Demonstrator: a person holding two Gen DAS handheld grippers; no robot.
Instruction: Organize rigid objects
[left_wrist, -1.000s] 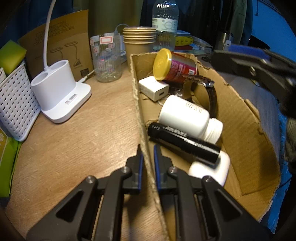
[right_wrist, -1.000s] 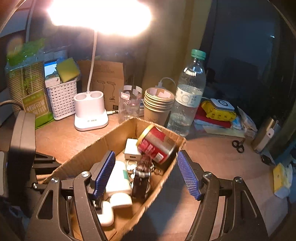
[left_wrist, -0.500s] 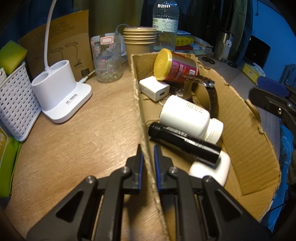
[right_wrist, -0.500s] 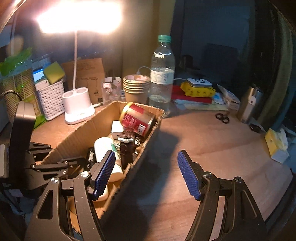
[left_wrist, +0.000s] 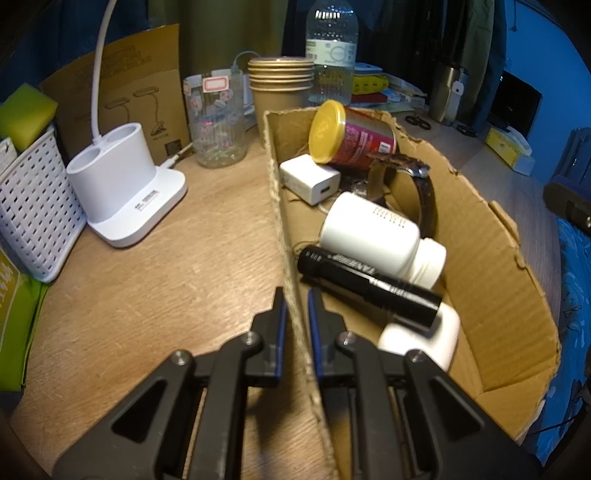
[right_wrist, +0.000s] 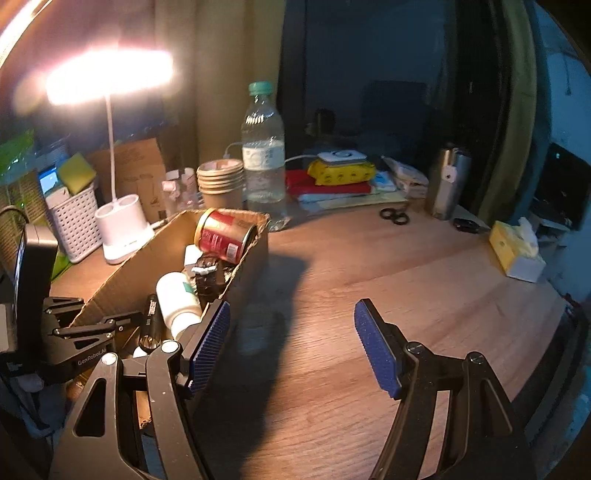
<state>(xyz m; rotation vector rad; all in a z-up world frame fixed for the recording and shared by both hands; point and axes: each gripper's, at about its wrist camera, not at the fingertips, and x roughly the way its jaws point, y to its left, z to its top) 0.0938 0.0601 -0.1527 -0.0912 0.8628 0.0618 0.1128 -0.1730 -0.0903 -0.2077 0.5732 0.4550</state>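
A cardboard box (left_wrist: 491, 258) sits on the wooden table and also shows in the right wrist view (right_wrist: 125, 273). In it lie a red can with a yellow lid (left_wrist: 351, 136), a white charger (left_wrist: 308, 179), a dark-strapped watch (left_wrist: 417, 184), a white bottle (left_wrist: 373, 236), a black flashlight (left_wrist: 369, 280) and a white case (left_wrist: 421, 339). My left gripper (left_wrist: 295, 306) is shut on the box's left wall. My right gripper (right_wrist: 291, 347) is open and empty, over bare table to the right of the box.
Behind the box stand a white lamp base (left_wrist: 122, 184), a white basket (left_wrist: 33, 206), a glass cup (left_wrist: 216, 122), stacked paper cups (left_wrist: 280, 92) and a water bottle (right_wrist: 264, 158). Scissors (right_wrist: 395, 216), a steel tumbler (right_wrist: 448, 181) and a tissue box (right_wrist: 515, 251) lie to the right.
My right gripper has swung right, away from over the box, and now faces the table beside it. My left gripper stays clamped on the box wall.
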